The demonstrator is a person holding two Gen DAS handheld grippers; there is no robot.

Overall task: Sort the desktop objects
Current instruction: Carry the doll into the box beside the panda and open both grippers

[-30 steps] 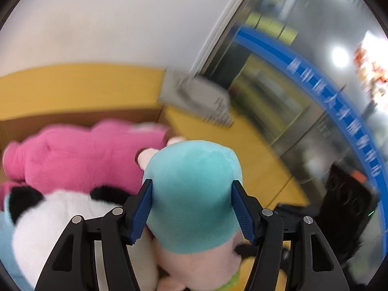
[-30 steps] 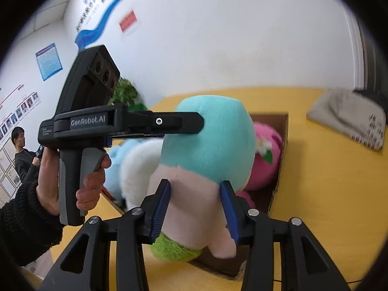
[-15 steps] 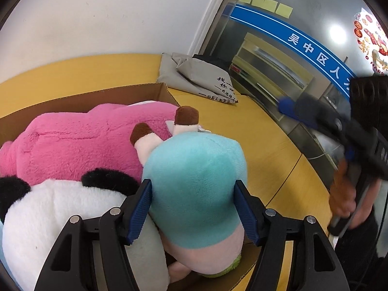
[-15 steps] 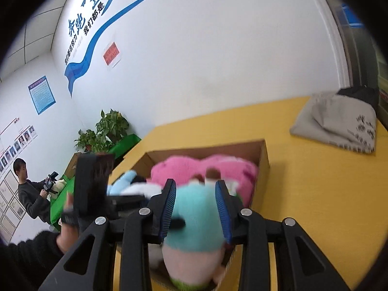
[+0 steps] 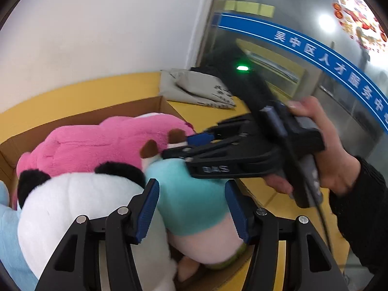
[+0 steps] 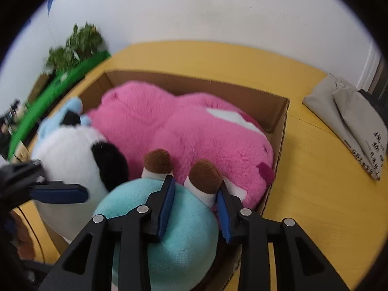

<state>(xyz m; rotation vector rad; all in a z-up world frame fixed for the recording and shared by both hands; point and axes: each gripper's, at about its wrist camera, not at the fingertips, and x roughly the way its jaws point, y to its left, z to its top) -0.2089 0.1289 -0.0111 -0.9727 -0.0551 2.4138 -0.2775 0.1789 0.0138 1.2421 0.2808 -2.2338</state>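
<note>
A teal and pale pink plush toy with brown-tipped horns lies at the near right corner of a cardboard box. My left gripper is open, its blue pads either side of the teal body and apart from it. My right gripper hovers over the toy's top, jaws partly open around one horn without squeezing it; it also shows in the left wrist view. A pink plush and a panda plush fill the box.
A light blue plush lies at the box's left end. A folded grey cloth bag lies on the yellow table to the right. Green plants stand far left. A glass wall is behind.
My left gripper has let go of the teal plush, which now sits lower in the box. My right gripper swung back in over the toy's top, near its horns.
</note>
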